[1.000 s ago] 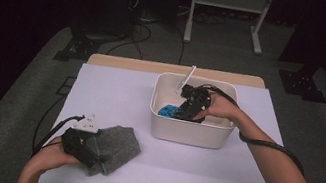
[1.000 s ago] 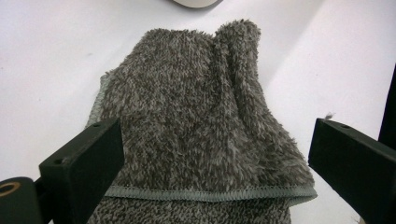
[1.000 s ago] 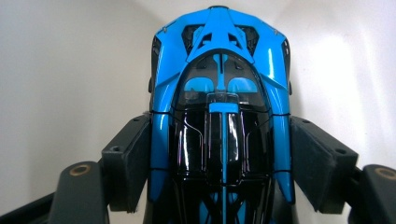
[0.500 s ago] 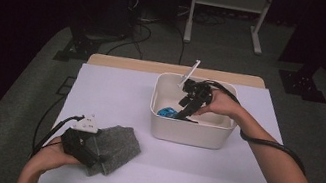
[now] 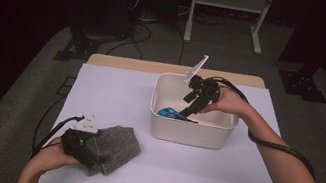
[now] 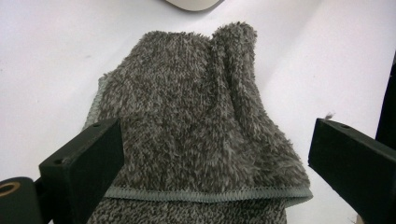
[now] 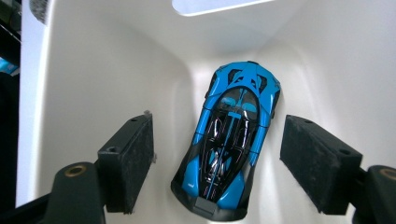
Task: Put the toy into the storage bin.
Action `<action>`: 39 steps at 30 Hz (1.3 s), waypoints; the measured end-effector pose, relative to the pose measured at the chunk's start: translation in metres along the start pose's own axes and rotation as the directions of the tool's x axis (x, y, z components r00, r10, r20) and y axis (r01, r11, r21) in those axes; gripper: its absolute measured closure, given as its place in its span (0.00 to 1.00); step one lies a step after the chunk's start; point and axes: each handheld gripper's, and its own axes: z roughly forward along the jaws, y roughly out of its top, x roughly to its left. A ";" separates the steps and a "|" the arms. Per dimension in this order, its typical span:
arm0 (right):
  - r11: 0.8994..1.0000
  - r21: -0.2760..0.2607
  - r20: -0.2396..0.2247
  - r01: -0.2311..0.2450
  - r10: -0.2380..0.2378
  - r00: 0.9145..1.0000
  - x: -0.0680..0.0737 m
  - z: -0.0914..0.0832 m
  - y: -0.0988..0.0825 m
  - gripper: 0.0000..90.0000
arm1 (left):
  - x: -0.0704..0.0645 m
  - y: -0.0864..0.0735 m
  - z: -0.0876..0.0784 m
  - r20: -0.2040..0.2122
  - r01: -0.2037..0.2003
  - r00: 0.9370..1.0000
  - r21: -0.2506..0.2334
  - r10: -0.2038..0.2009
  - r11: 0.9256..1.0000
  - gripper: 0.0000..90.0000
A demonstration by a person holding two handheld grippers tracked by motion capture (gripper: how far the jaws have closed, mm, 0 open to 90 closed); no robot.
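A blue and black toy car lies on the floor of a white bin, near its left end. My right gripper points down into the bin just above the car. Its jaws stand open on either side of the car without touching it, and they have just opened a little wider. At the table's front left a grey fleece cloth lies crumpled. My left gripper rests over its near edge, open, with the cloth between the spread jaws.
The white tabletop has a wooden strip along its far edge. Cables hang off the left side to the floor. A metal stand and dark equipment stand on the floor behind the table.
My right gripper has lifted a little inside the bin, away from the car. The left gripper and the cloth have stayed put.
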 end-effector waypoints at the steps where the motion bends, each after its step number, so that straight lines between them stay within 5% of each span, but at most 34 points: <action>1: 1.000 -0.007 0.004 0.000 0.000 1.000 0.001 -0.004 0.000 0.27 | 0.000 0.000 0.000 -0.001 -0.001 1.000 -0.001 0.001 1.000 0.03; 19: 0.999 -0.048 0.066 0.010 -0.007 0.998 0.020 -0.048 -0.003 0.26 | 0.001 -0.002 -0.001 -0.004 0.007 1.000 -0.006 -0.007 1.000 0.03; 39: 0.996 -0.091 0.126 -0.026 0.037 0.991 0.033 -0.090 -0.025 0.25 | 0.002 -0.002 0.000 0.001 0.006 1.000 -0.010 -0.006 1.000 0.03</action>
